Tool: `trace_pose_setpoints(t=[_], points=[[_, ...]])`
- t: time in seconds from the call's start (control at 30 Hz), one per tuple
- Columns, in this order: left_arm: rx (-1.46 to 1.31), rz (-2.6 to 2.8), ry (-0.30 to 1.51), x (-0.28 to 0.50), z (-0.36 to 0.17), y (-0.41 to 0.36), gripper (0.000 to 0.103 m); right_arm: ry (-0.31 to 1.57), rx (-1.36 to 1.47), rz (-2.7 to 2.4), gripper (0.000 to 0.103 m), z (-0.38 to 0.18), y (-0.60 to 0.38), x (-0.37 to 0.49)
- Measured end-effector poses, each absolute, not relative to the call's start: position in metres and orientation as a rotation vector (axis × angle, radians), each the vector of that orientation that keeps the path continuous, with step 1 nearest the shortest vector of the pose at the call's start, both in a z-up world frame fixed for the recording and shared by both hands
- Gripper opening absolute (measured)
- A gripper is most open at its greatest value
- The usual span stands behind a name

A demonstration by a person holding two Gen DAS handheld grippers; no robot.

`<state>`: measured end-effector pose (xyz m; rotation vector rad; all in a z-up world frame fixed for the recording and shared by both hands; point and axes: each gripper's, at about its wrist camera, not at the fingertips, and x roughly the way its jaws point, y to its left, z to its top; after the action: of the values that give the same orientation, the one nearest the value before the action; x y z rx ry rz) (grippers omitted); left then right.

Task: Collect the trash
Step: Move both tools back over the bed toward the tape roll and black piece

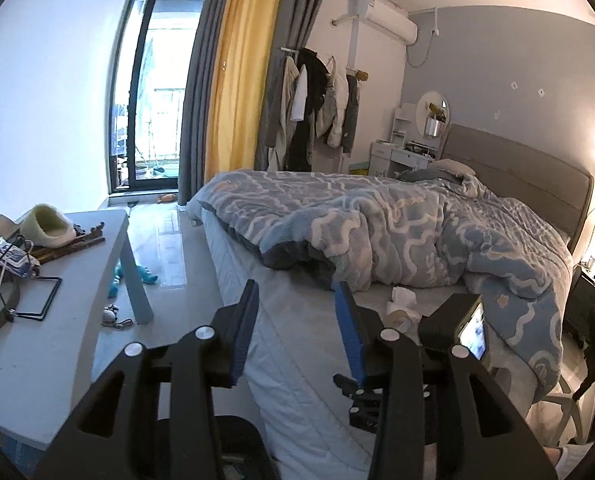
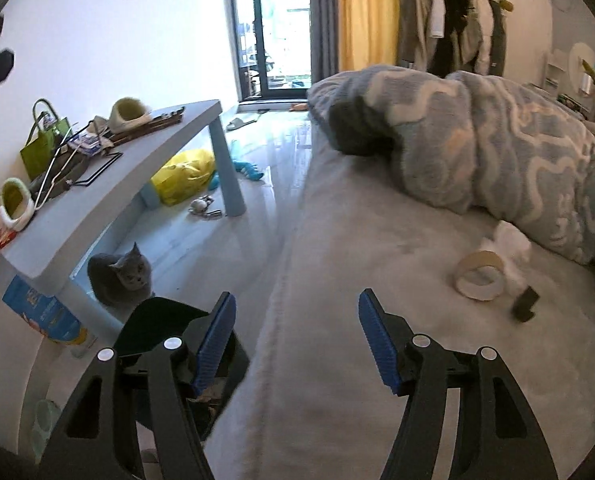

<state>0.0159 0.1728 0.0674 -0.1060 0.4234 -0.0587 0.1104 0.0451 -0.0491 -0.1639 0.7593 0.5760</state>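
Note:
A cardboard tape roll (image 2: 480,275) lies on the bed sheet beside crumpled white tissue (image 2: 511,242) and a small dark object (image 2: 525,303), near the quilt's edge. The roll (image 1: 402,317) and tissue (image 1: 404,295) also show in the left wrist view. My right gripper (image 2: 295,340) is open and empty over the bed's edge, left of the roll; it shows at the right of the left wrist view. My left gripper (image 1: 295,330) is open and empty above the bed's side. A black bin (image 2: 177,336) stands on the floor below the right gripper's left finger.
A grey cat (image 2: 119,278) sits under the blue table (image 2: 137,184), which carries slippers, a green bag and clutter. A yellow bag (image 2: 183,176) and toys lie on the floor. The blue quilt (image 1: 397,228) covers the bed. A blue box (image 2: 41,312) stands by the table.

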Motion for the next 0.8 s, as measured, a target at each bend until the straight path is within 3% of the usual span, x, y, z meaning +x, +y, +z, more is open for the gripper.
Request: trace_pose_setpoints(t=[0.57, 0.67, 0.8], points=[[-0.096, -0.119, 0.495, 0.083, 0.036, 0.119, 0.061, 0.760, -0.114, 0.456, 0.078, -0.047, -0.051, 0.166], [-0.100, -0.135, 0.507, 0.096, 0.029, 0.107, 0.069, 0.775, -0.106, 0.442, 0.081, -0.051, -0.066, 0.176], [-0.082, -0.131, 0.534, 0.112, 0.019, 0.092, 0.069, 0.784, -0.112, 0.424, 0.084, -0.056, -0.083, 0.186]])
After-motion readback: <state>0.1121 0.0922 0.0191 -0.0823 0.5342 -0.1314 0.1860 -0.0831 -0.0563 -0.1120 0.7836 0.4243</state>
